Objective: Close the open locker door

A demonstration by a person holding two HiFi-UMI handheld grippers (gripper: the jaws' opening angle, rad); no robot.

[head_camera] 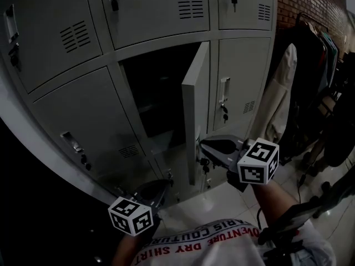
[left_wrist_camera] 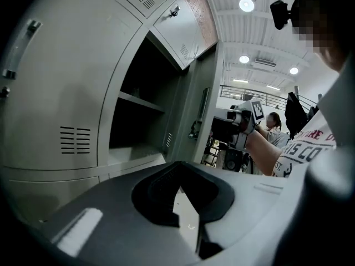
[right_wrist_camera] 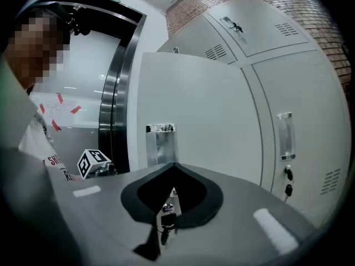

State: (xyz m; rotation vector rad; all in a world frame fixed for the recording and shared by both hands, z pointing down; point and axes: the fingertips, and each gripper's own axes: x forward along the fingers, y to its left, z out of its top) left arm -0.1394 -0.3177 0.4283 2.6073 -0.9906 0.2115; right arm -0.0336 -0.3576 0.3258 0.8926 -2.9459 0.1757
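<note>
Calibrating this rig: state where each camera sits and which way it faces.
Head view: on the person's head, looking steeply down at the open locker door; left gripper, right gripper and shirt show.
Left gripper view: rides the left gripper, facing the open compartment; own jaws and right forearm show.
Right gripper view: rides the right gripper, facing the door's outer face; own jaws, shirt show.
Shared: all see the door; each gripper view catches the other gripper.

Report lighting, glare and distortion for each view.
Head view: dim overall, the open compartment nearly black, lockers bowed by the wide lens. Left gripper view: ceiling lamps blown out white, corners black. Right gripper view: evenly lit, a glint on the door handle, corners black.
</note>
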